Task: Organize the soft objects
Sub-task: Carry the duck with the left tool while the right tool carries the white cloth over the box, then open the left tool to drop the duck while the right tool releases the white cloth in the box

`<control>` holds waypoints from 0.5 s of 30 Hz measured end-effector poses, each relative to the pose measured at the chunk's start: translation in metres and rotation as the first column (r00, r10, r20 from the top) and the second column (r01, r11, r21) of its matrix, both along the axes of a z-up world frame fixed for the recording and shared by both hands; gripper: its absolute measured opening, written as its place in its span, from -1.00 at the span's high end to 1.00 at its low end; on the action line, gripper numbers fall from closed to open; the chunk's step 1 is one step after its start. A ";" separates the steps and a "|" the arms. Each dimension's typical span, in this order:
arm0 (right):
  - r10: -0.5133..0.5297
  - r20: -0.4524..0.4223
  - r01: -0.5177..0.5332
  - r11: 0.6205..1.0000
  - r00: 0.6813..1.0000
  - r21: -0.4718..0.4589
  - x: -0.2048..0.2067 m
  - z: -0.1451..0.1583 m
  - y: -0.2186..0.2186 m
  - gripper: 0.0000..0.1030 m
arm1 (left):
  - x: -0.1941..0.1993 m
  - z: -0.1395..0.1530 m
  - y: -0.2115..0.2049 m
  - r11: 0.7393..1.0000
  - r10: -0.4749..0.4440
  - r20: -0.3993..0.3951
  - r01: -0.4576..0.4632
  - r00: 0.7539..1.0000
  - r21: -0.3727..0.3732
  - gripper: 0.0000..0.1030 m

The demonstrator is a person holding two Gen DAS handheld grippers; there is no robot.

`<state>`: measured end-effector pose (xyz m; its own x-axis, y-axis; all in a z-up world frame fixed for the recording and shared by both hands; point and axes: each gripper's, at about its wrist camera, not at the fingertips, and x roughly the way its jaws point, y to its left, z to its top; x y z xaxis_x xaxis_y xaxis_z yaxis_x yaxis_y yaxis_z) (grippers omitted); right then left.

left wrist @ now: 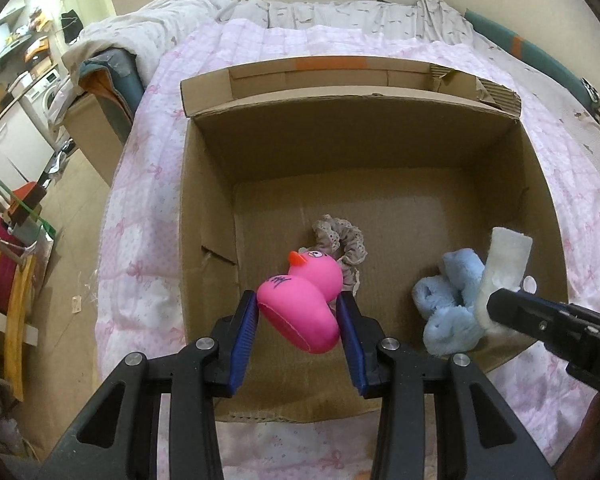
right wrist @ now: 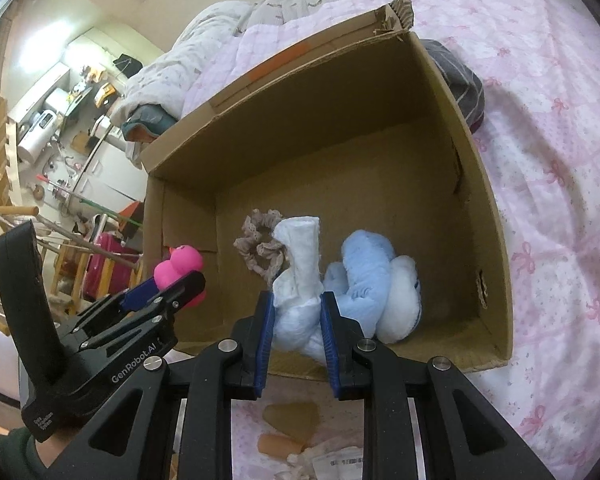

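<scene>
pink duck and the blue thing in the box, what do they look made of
Pink duck: likely soft rubber or vinyl, judging by its smooth, slightly glossy moulded skin with inked marks. Blue thing: apparently plush fleece, fuzzy, matte and rolled in soft folds.

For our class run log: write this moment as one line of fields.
left gripper: shut on pink rubber duck | right gripper: shut on white cloth pad | brown cardboard box: frilly beige scrunchie, fluffy blue plush

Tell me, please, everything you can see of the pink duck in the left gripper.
The pink duck is a smooth, rubbery-looking toy with an orange beak, a painted eye and black scribbles on its back. The left gripper clamps its body between blue pads, tilted, flat base toward the camera, over the cardboard box.
</scene>
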<state>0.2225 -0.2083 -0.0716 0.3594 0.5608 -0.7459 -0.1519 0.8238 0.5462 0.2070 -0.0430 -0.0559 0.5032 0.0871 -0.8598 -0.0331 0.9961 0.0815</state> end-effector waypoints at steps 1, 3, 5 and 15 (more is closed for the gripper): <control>-0.002 0.001 0.002 1.000 1.000 0.000 0.000 0.000 -0.001 0.52 | 0.000 0.000 0.001 1.000 0.003 0.000 -0.003 1.000 0.001 0.29; -0.007 0.001 0.007 1.000 1.000 0.000 0.001 0.000 -0.001 0.52 | 0.000 0.001 0.001 1.000 0.006 -0.001 -0.006 1.000 0.001 0.29; -0.007 0.001 0.007 1.000 1.000 0.000 -0.001 -0.001 -0.002 0.52 | -0.001 0.001 0.001 1.000 0.009 0.001 -0.009 1.000 0.002 0.29; -0.022 0.024 0.022 1.000 0.999 -0.010 0.000 0.003 -0.002 0.40 | -0.004 0.004 -0.003 1.000 -0.001 0.001 0.001 1.000 0.006 0.20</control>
